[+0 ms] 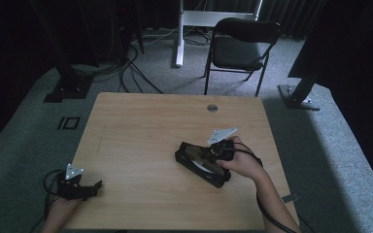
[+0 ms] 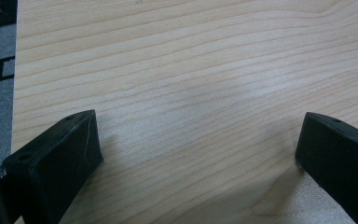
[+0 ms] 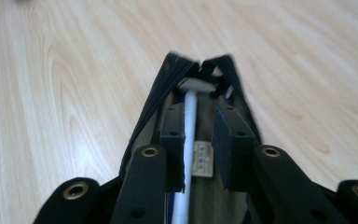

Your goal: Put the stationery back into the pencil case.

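High view: your light wooden table (image 1: 141, 145) carries a black fabric pouch (image 1: 194, 160) right of centre. Your right gripper (image 3: 199, 135) reaches inside it, jaws nearly closed around a thin white plate (image 3: 189, 140). Your left gripper (image 2: 198, 149) rests wide open, empty, at the near left edge.

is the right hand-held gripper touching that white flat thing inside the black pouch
Touching. In the right gripper view one pad lies against the white flat thing inside the black pouch; the other stands slightly off it.
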The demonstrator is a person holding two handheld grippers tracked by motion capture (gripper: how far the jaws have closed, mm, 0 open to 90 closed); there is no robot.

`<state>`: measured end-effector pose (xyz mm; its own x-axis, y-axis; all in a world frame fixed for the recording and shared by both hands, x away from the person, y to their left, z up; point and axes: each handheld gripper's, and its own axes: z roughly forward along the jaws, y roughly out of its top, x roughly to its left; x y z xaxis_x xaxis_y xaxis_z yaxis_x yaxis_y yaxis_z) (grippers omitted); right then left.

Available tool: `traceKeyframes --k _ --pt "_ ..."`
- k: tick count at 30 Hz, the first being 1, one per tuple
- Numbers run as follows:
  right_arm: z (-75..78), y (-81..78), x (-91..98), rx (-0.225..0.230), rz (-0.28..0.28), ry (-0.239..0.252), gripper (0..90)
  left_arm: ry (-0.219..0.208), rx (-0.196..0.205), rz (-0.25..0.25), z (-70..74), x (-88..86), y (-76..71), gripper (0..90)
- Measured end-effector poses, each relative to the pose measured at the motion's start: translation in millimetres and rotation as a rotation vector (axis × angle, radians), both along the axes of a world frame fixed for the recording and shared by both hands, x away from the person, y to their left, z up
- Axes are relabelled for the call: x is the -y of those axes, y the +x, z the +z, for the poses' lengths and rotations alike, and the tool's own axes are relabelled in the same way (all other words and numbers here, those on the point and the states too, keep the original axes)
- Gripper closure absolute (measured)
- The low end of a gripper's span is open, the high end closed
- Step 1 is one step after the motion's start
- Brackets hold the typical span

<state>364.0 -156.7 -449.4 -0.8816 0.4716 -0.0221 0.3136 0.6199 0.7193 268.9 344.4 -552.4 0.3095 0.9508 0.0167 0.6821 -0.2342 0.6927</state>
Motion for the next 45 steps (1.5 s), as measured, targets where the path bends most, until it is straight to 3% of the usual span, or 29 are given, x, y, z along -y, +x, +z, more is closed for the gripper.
traceKeyframes --k 13,16,30,35,45 --pt "8.4 1.2 14.5 0.064 -0.106 0.104 70.6 0.0 0.0 0.0 0.0 0.0 0.0 0.3" --pt "9.1 2.7 20.0 0.07 -0.164 0.125 69.2 0.0 0.0 0.0 0.0 0.0 0.0 0.3" --pt "1.8 5.0 39.9 0.077 -0.301 0.155 65.5 0.0 0.0 0.0 0.0 0.0 0.0 0.3" --pt "-7.1 4.1 51.5 0.077 -0.35 0.153 63.7 0.0 0.0 0.0 0.0 0.0 0.0 0.3" --pt "-25.9 0.3 82.3 0.08 -0.507 0.157 58.6 0.0 0.0 0.0 0.0 0.0 0.0 0.2"
